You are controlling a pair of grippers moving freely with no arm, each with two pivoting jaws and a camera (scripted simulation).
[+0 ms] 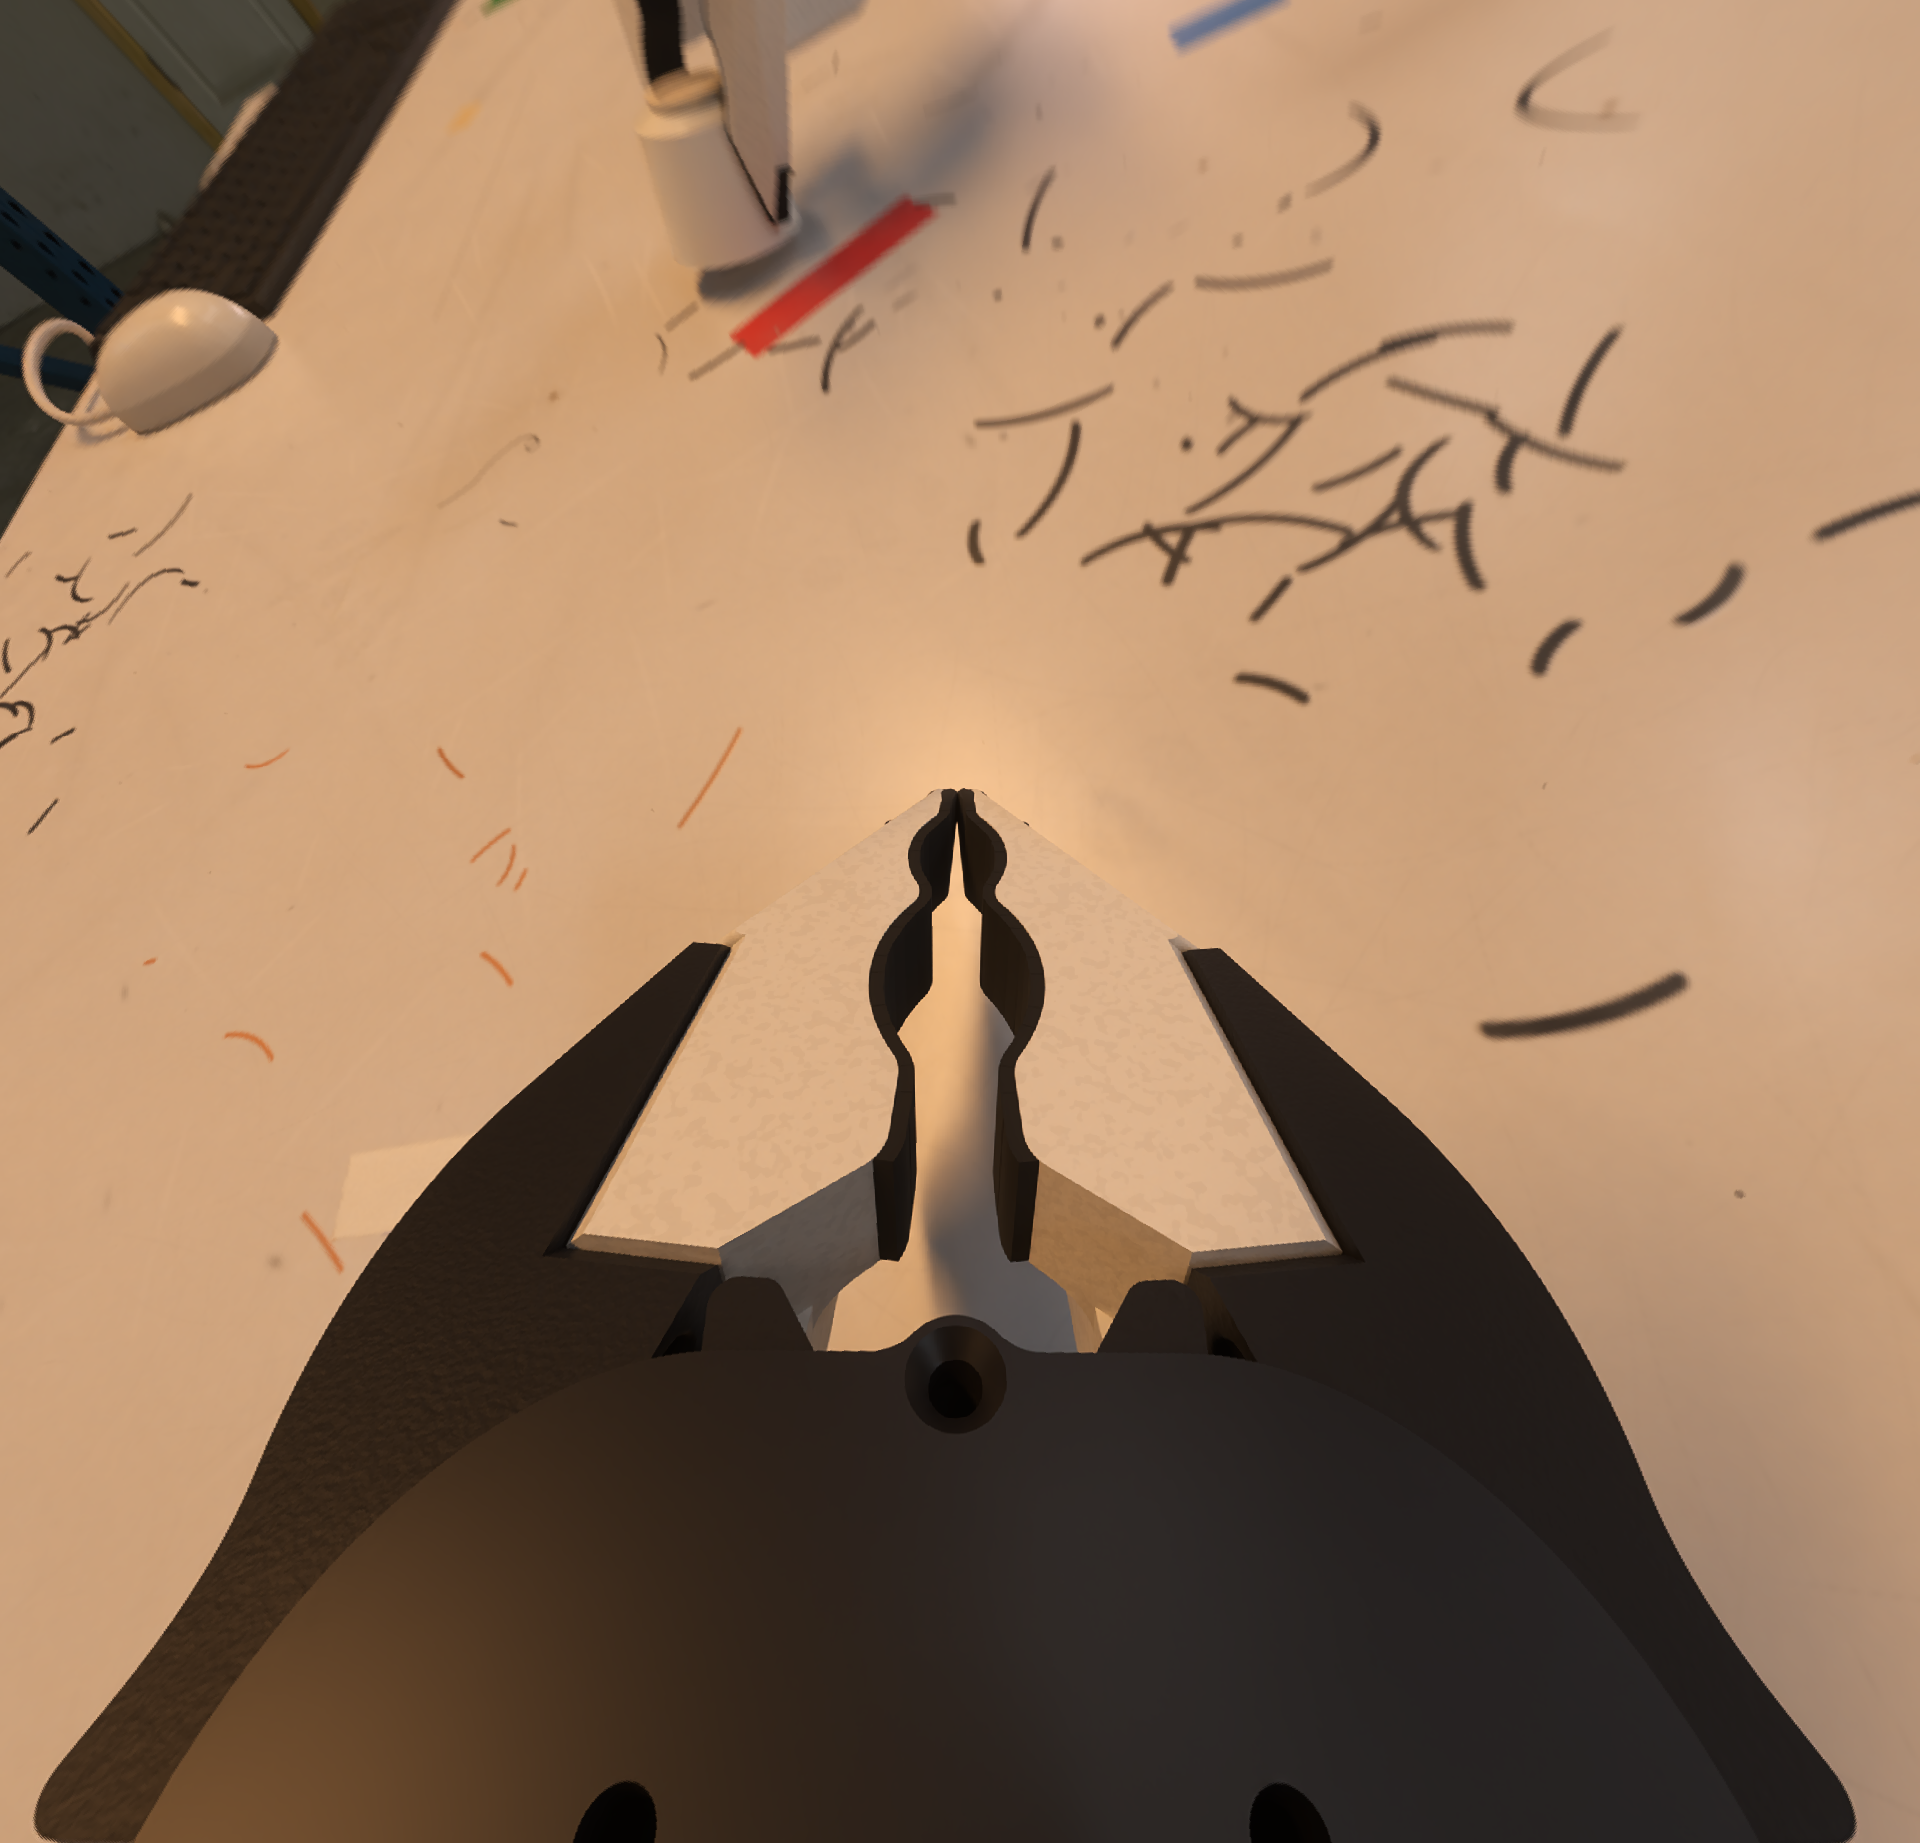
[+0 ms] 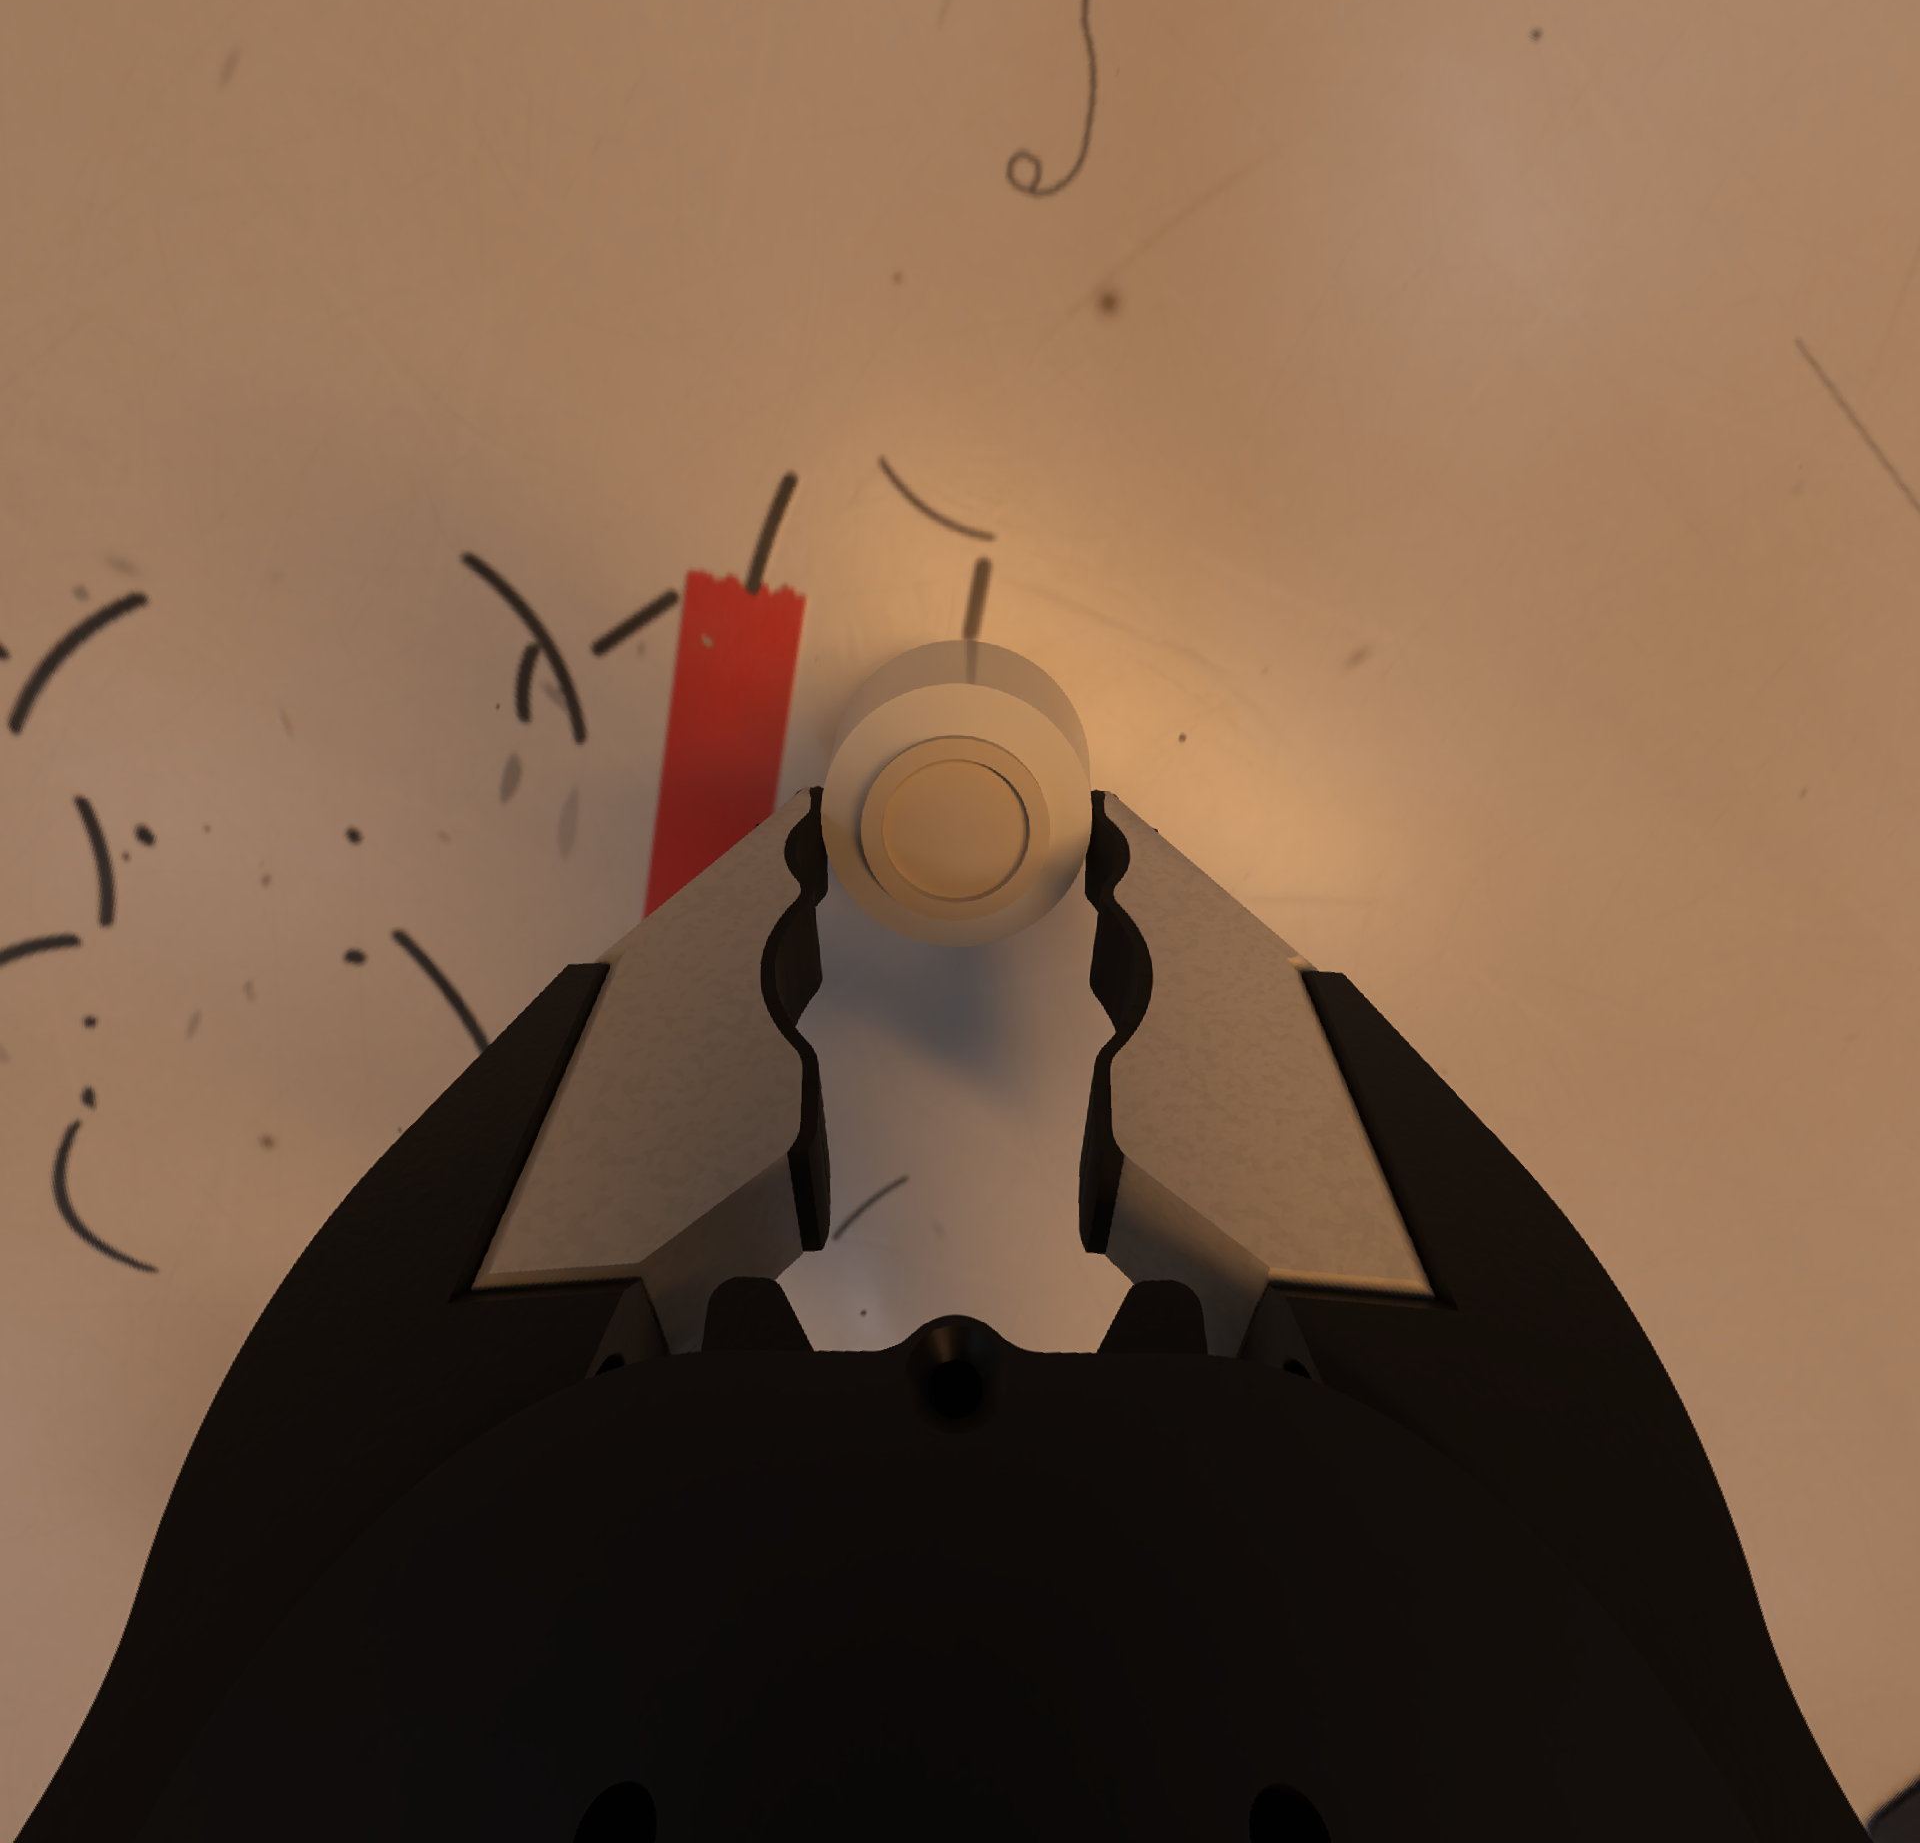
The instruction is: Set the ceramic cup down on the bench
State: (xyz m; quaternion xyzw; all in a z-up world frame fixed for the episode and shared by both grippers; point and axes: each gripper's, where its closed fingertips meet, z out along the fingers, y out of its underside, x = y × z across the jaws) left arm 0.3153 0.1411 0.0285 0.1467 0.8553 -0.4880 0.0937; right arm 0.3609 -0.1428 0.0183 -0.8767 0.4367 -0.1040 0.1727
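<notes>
A white cylindrical ceramic cup (image 2: 954,837) is upright between the fingertips of my right gripper (image 2: 956,801), which looks straight down on its round top. The jaws press on its two sides. In the left wrist view the same cup (image 1: 696,183) is at the far end of the bench with the right gripper's fingers (image 1: 753,79) coming down around it. Its base is on or just above the bench; I cannot tell which. My left gripper (image 1: 956,794) is shut and empty, low over the bench's middle.
A red tape strip (image 2: 727,733) lies just left of the cup; it also shows in the left wrist view (image 1: 831,276). A white rounded cup with a handle (image 1: 177,354) lies near the bench's left edge beside a dark ribbed mat (image 1: 312,131). Blue tape (image 1: 1228,14) lies far right.
</notes>
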